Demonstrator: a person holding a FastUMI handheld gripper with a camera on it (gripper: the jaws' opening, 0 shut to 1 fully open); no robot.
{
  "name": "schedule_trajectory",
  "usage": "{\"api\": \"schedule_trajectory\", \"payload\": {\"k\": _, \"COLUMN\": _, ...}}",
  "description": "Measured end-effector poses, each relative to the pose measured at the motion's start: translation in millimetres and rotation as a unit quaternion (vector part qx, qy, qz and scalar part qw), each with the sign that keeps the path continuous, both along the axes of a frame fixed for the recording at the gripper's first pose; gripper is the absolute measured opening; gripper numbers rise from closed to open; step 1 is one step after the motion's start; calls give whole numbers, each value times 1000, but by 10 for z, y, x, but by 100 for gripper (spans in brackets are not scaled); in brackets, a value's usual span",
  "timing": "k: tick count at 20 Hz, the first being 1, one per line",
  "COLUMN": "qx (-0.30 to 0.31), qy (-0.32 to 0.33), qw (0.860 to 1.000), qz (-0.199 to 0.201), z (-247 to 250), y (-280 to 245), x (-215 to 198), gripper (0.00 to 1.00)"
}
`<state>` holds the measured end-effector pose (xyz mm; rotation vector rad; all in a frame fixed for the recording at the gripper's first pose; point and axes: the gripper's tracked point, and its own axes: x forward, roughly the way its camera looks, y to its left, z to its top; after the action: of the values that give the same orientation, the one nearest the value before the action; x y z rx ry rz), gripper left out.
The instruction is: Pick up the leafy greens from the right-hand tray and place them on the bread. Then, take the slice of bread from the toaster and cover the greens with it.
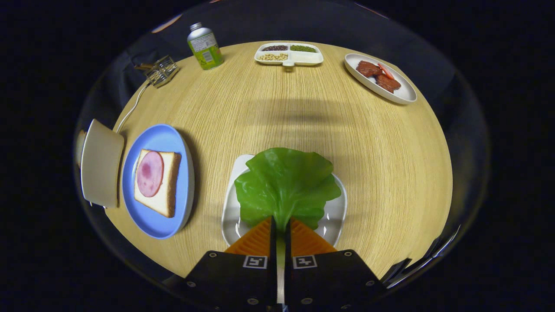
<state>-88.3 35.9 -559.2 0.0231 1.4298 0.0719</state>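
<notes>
Wooden table [269, 112]: gripper [281, 225] fingers clamp the greens [284, 184] stem above a white tray [336, 212]; bread [167, 190] with ham lies left.

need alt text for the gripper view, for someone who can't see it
The gripper is shut on the stem of a lettuce leaf over a white tray. To its left, a blue plate holds bread topped with ham.

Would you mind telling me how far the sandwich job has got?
The gripper is shut on the leafy greens by the stem, over the white tray. Left: lay them on the bread with ham on the blue plate, then fetch the toaster slice.
</notes>
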Motion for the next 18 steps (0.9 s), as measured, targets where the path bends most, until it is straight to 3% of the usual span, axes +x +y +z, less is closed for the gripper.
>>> {"api": "schedule_trajectory", "payload": {"k": 4, "qx": 33, "qy": -17, "qw": 999, "qz": -27, "z": 275, "y": 134, "x": 20, "gripper": 7}}
{"api": "schedule_trajectory", "payload": {"k": 10, "qx": 74, "qy": -38, "qw": 996, "qz": -31, "z": 650, "y": 446, "x": 113, "gripper": 7}}
{"api": "schedule_trajectory", "payload": {"k": 18, "qx": 101, "qy": -44, "qw": 993, "qz": 37, "z": 776, "y": 1122, "x": 157, "gripper": 7}}
